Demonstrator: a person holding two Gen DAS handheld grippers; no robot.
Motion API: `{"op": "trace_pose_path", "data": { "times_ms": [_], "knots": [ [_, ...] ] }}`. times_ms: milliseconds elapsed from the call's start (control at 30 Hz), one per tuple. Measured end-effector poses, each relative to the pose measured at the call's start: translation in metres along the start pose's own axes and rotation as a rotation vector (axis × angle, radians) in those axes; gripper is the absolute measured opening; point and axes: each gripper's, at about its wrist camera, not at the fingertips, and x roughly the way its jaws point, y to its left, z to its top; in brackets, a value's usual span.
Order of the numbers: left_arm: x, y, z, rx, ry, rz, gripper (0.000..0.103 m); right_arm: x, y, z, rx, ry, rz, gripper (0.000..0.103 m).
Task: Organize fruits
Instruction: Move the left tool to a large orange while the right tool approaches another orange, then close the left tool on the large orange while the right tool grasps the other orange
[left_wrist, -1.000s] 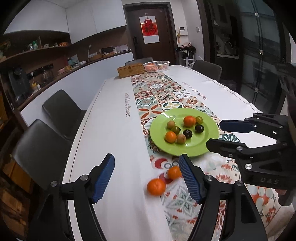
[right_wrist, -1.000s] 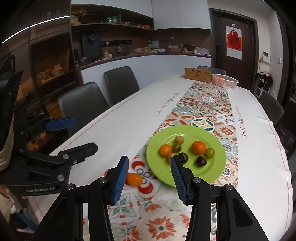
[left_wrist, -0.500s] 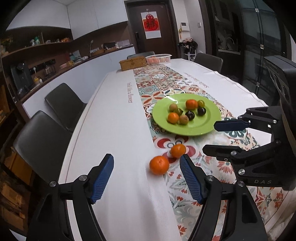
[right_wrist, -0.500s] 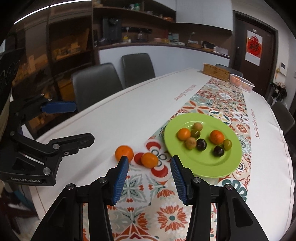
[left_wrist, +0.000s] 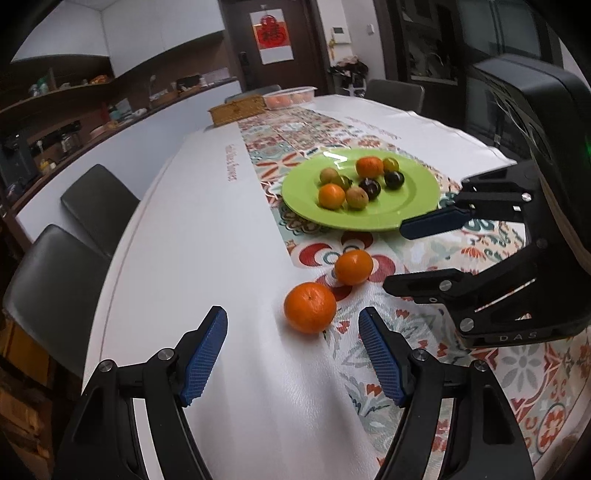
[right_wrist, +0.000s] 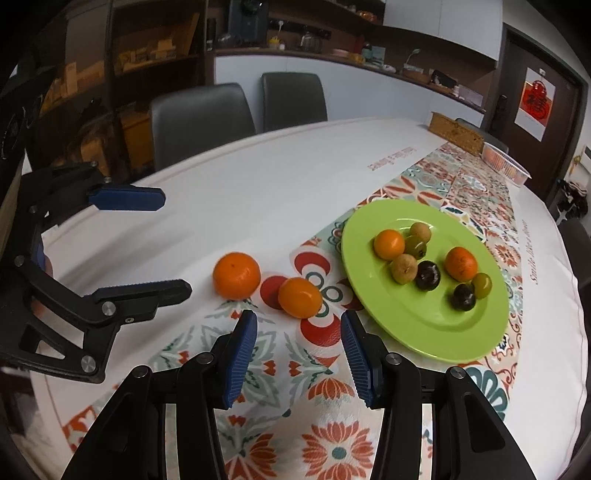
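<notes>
Progress: the task is looking largely done, as a judgement; the green plate is already carrying eight small fruits, and two are lying off it.
Done so far: two small oranges, three brownish-green fruits, two dark plums and one olive-green fruit are sitting together on the plate, some of them touching.
Left to do: the larger orange and the smaller orange are resting on the desk, just near of the plate, close to each other but apart from the plate rim.
Where they lie: the larger orange is sitting at the edge where the white cloth is meeting the patterned runner; the smaller one is lying on the runner, between it and the plate.
Left hand-held gripper: it is standing wide, holding nothing and touching nothing; the larger orange is lying just beyond its blue pads, roughly centred.
Right hand-held gripper: it is standing moderately wide and empty; the smaller orange is lying just beyond its tips, untouched.
Likely next: each gripper is appearing lined up on its own orange.
</notes>
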Motion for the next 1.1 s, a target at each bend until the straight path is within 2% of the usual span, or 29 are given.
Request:
{"op": "trace_pose_path", "data": {
  "times_ms": [300,433,667,933,1100],
  "knots": [
    [0.023,0.003,-0.003,0.037,0.016,-0.023,0.073,0.029,-0.002,0.003,-0.035,0.058,-0.011,0.048],
    [0.032,0.007,-0.005,0.035,0.041,-0.045,0.065,0.035,0.002,0.006,-0.059,0.061,-0.014,0.048],
    [0.04,0.011,0.0,0.019,0.049,-0.11,0.063,0.043,0.003,0.01,-0.042,0.066,-0.003,0.048],
    [0.05,0.013,0.004,-0.014,0.065,-0.151,0.046,0.052,-0.003,0.013,-0.013,0.079,-0.008,0.047],
    [0.052,0.011,0.002,-0.026,0.073,-0.157,0.041,0.054,-0.001,0.012,-0.018,0.085,0.006,0.04]
  ]
}}
